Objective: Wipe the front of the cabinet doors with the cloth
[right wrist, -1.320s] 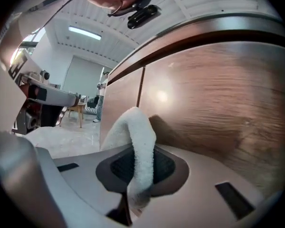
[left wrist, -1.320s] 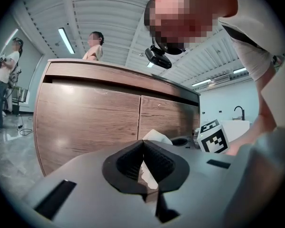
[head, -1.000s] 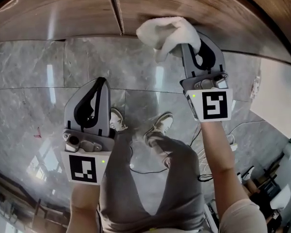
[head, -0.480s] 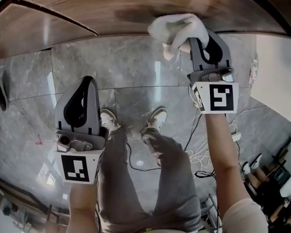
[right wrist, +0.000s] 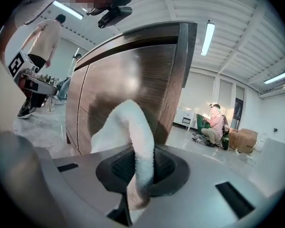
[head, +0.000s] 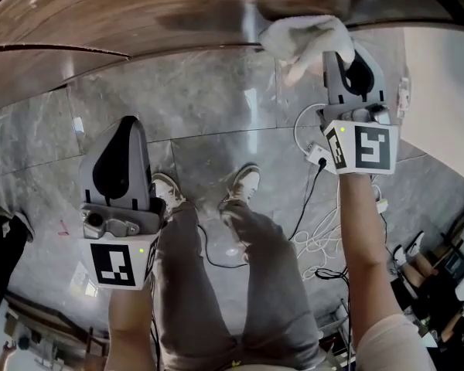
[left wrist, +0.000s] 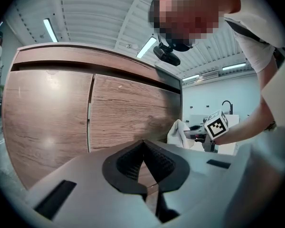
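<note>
Right gripper view, cloth (right wrist: 133, 137) clamped in right gripper (right wrist: 136, 175), bunched against cabinet door (right wrist: 111, 75), left gripper (left wrist: 144, 161) closed, empty

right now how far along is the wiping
Done: unclear; a darker patch on the cabinet beside the cloth may be damp or shadow. In hand: right gripper holds the cloth against the cabinet's right end. To do: the two doors leftward show no wipe marks; left gripper shut, idle.

Cabinet doors (head: 139, 10) run past the head view's edge — cropped.
</note>
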A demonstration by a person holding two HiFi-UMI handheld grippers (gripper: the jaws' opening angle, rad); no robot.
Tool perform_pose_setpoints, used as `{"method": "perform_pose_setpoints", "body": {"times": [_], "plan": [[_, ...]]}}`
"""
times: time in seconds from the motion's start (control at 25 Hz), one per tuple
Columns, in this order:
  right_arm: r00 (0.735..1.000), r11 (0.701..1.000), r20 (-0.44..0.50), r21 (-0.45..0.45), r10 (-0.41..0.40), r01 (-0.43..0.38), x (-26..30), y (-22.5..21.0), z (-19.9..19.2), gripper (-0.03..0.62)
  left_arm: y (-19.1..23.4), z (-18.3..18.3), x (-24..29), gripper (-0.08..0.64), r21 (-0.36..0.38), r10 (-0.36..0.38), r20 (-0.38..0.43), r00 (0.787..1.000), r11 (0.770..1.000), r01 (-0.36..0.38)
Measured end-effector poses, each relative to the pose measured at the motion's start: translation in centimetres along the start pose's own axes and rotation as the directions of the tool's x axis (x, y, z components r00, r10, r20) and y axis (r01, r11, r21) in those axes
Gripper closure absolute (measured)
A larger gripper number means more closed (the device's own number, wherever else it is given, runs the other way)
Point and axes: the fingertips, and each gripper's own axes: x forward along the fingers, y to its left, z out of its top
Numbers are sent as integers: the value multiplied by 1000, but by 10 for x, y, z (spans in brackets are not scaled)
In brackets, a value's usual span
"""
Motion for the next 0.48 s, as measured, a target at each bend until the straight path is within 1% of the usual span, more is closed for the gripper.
{"method": "perform_pose_setpoints", "body": {"times": [0.24, 0.48], "plan": [[1000, 1000, -16, -19, 0, 0, -8, -18, -5, 525, -15, 5, 9, 541, -1, -14, -9, 1000, 1000, 14], [999, 1000, -35, 17, 27, -27, -7, -22, -5, 525, -22, 12, 14, 541, 1, -18, -19, 1000, 1000, 18]]}}
